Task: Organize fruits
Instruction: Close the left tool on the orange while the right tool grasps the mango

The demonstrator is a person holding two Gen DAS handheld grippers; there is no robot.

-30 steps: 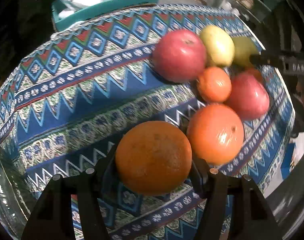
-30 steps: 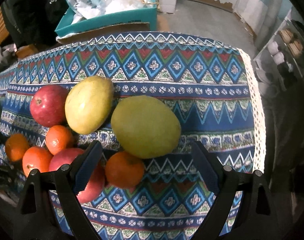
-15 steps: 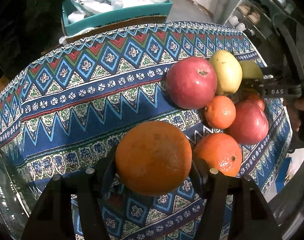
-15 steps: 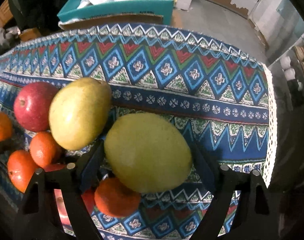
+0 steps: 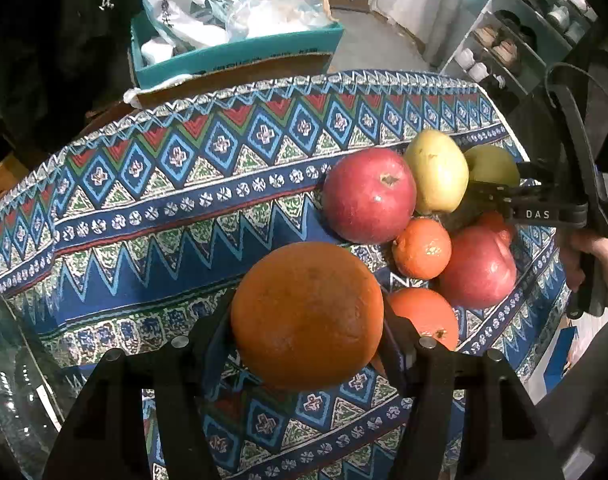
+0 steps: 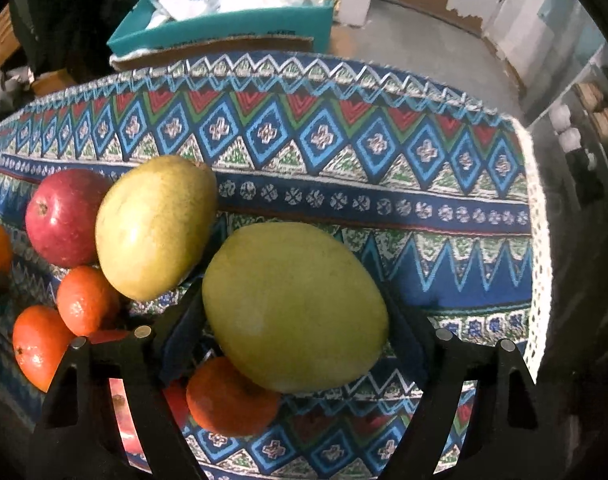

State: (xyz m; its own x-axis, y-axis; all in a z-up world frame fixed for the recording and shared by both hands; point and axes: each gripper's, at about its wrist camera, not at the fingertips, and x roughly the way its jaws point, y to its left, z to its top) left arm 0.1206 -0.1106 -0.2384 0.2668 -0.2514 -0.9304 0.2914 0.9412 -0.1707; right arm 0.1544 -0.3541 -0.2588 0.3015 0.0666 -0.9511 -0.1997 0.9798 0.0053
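Note:
My left gripper point(image 5: 306, 320) is shut on a large orange point(image 5: 307, 314) and holds it above the patterned tablecloth point(image 5: 175, 200). My right gripper point(image 6: 293, 312) is shut on a green mango point(image 6: 293, 306), lifted off the cloth; it also shows in the left wrist view point(image 5: 492, 166). On the cloth lie a red apple point(image 5: 370, 196), a yellow-green mango point(image 5: 438, 172), a small tangerine point(image 5: 422, 248), a second red apple point(image 5: 478, 266) and another orange point(image 5: 426, 316). In the right wrist view a tangerine point(image 6: 227, 398) lies under the held mango.
A glass bowl point(image 5: 11, 384) sits at the lower left. A teal box point(image 5: 231, 52) with plastic bags stands behind the table. A shelf unit point(image 5: 520, 36) is at the far right. The tablecloth's lace edge point(image 6: 538, 248) marks the table's right end.
Both grippers have risen with their fruit. The right gripper closed on the green mango and lifted it; the left lifted the large orange away from the other orange.

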